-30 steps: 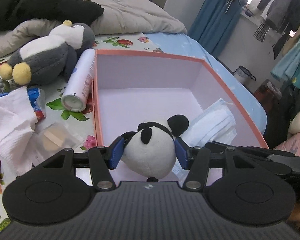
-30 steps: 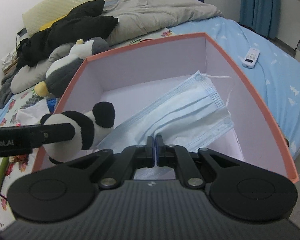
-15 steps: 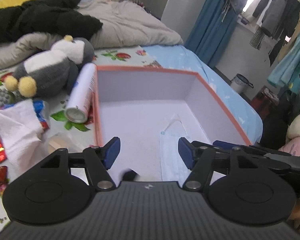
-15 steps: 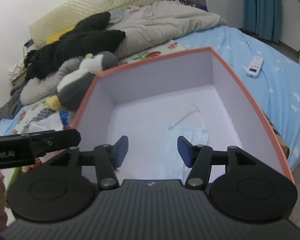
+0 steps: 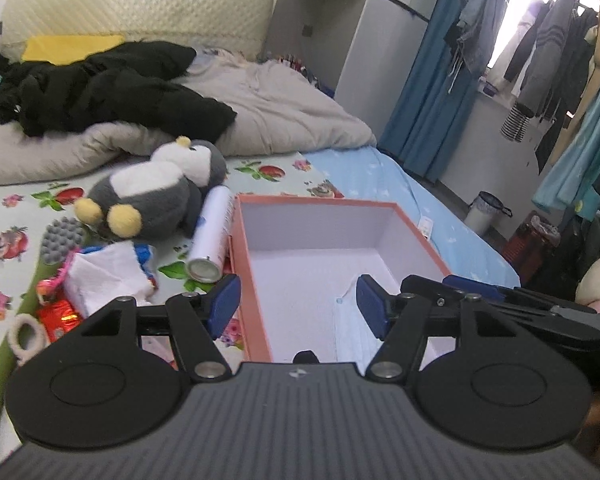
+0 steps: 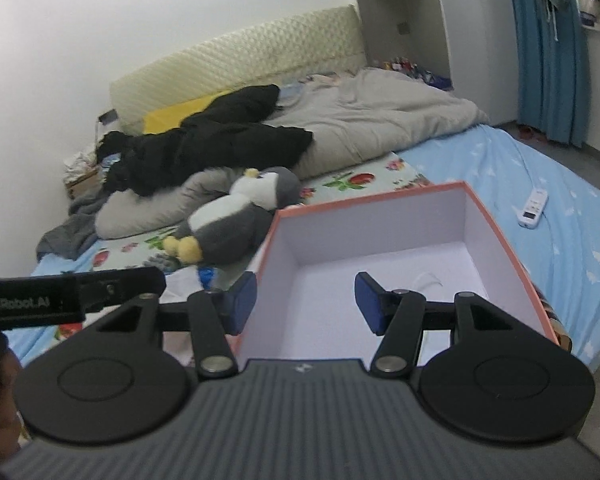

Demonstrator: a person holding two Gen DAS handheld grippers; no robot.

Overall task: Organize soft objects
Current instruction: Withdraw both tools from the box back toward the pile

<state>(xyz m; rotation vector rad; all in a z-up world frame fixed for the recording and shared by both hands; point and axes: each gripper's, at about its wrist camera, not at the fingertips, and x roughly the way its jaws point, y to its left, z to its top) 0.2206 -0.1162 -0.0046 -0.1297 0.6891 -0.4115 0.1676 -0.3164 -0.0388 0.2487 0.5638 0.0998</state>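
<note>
An open pink box [image 5: 242, 236] [image 6: 496, 228] with a white inside sits on the bed. A blue face mask [image 5: 350, 328] lies at its near end, mostly hidden behind my grippers; only its ear loop [image 6: 426, 278] shows in the right wrist view. A black bit of the panda plush [image 5: 305, 357] peeks over the left gripper body. My left gripper [image 5: 298, 306] is open and empty above the box's near left wall. My right gripper [image 6: 305, 304] is open and empty above the box. A grey and white penguin plush [image 5: 156, 192] [image 6: 236, 216] lies left of the box.
A white spray can [image 5: 212, 236] lies along the box's left wall. White tissue [image 5: 104, 276], a grey bumpy sponge [image 5: 60, 240], red wrappers [image 5: 58, 316] and small clutter lie at the left. Black clothes [image 5: 100, 88] and a grey duvet [image 5: 284, 120] lie behind. A white remote [image 6: 534, 208] lies at the right.
My left gripper opened and let the panda plush go in the box; my right gripper opened and let the mask go. Both have lifted and drawn back from the box.
</note>
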